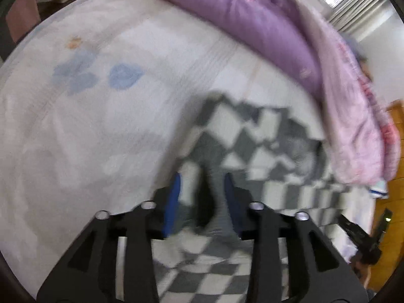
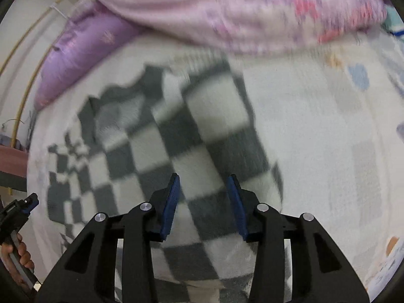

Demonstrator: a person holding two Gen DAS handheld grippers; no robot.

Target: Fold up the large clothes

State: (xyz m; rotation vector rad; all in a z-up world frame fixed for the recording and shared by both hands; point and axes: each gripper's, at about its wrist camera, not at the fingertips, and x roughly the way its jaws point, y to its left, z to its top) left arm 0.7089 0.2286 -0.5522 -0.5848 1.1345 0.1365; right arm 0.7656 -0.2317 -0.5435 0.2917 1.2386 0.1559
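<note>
A grey and white checkered garment (image 1: 265, 146) lies spread on the bed; it also shows in the right wrist view (image 2: 176, 131). My left gripper (image 1: 203, 179) is low over its near part, jaws apart, with a dark fold of the cloth rising between the blue pads (image 1: 174, 202). Blur hides whether the pads press on it. My right gripper (image 2: 203, 180) hovers over the garment's right part, jaws wide apart and empty. The right gripper also shows at the left view's edge (image 1: 363, 229), and the left one at the right view's edge (image 2: 22, 207).
The bed has a pale sheet (image 1: 88, 126) with faint blue flowers. A purple and pink quilt (image 1: 252, 20) is heaped along the far side, also in the right wrist view (image 2: 227, 7). A wooden floor (image 1: 394, 121) lies beyond the bed edge.
</note>
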